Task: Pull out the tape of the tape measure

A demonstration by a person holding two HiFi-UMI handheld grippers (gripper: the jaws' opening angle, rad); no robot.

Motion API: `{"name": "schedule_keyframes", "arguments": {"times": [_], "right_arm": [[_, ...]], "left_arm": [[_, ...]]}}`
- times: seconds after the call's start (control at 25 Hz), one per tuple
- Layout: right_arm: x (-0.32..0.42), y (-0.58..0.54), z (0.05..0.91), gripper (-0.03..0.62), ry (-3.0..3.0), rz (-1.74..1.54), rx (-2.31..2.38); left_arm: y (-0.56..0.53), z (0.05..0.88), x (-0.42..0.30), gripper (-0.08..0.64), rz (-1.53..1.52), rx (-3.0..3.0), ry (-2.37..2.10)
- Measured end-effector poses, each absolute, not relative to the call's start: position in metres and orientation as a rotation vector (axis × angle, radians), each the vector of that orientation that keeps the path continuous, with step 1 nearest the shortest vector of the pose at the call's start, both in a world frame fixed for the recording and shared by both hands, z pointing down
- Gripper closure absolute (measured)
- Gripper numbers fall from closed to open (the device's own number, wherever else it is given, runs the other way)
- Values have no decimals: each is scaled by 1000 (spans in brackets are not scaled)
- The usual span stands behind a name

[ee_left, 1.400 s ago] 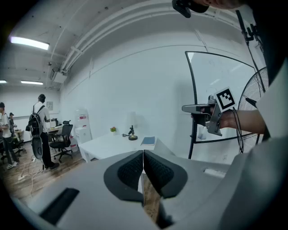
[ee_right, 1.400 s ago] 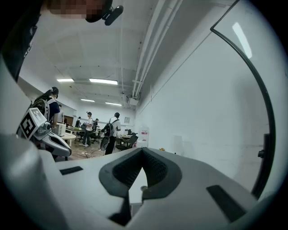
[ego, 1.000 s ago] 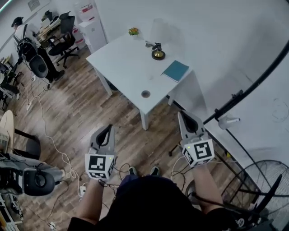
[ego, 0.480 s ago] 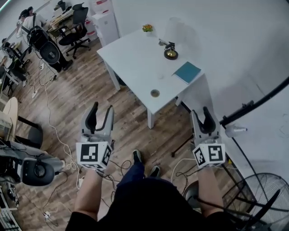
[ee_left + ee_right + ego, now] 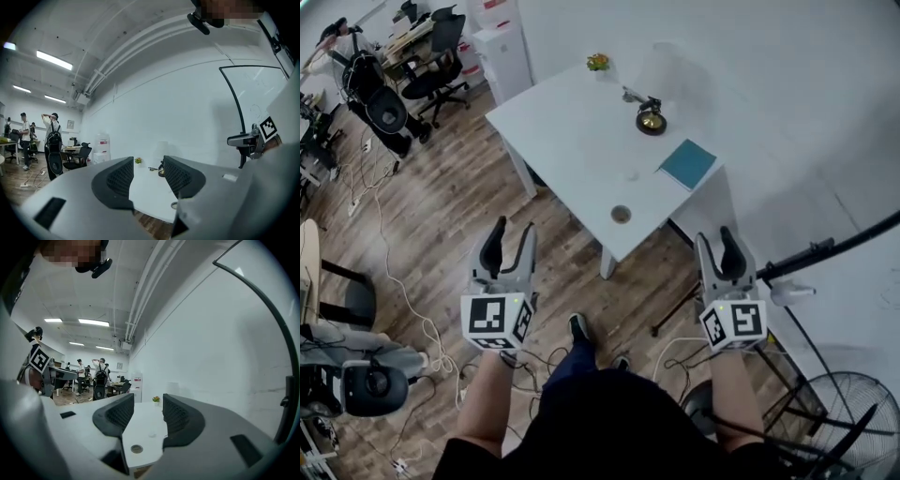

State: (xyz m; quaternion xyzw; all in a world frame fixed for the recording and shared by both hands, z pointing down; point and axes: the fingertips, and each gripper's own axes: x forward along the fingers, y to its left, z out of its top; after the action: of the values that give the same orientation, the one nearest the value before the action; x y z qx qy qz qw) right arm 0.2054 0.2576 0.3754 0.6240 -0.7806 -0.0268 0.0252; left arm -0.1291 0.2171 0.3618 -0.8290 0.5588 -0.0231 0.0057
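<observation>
Both grippers (image 5: 512, 229) (image 5: 715, 236) well short of table (image 5: 562, 131)

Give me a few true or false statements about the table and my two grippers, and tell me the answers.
1. The left gripper and the right gripper are both open and empty. True: their jaws have just been opening, and nothing is between them.
2. The teal notebook lies on the floor. False: it lies on the white table, near its right edge.
3. A small plant stands at the far corner of the table. True.
4. The left gripper is touching the table. False: it is held over the wooden floor, short of the table.
</observation>
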Motion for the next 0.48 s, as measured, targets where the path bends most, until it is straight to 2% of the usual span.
{"name": "schedule_keyframes", "arguments": {"times": [0.48], "right_arm": [[157, 148, 391, 394, -2255, -30, 1961]], "left_arm": [[77, 383, -168, 367, -22, -2743, 1621]]}}
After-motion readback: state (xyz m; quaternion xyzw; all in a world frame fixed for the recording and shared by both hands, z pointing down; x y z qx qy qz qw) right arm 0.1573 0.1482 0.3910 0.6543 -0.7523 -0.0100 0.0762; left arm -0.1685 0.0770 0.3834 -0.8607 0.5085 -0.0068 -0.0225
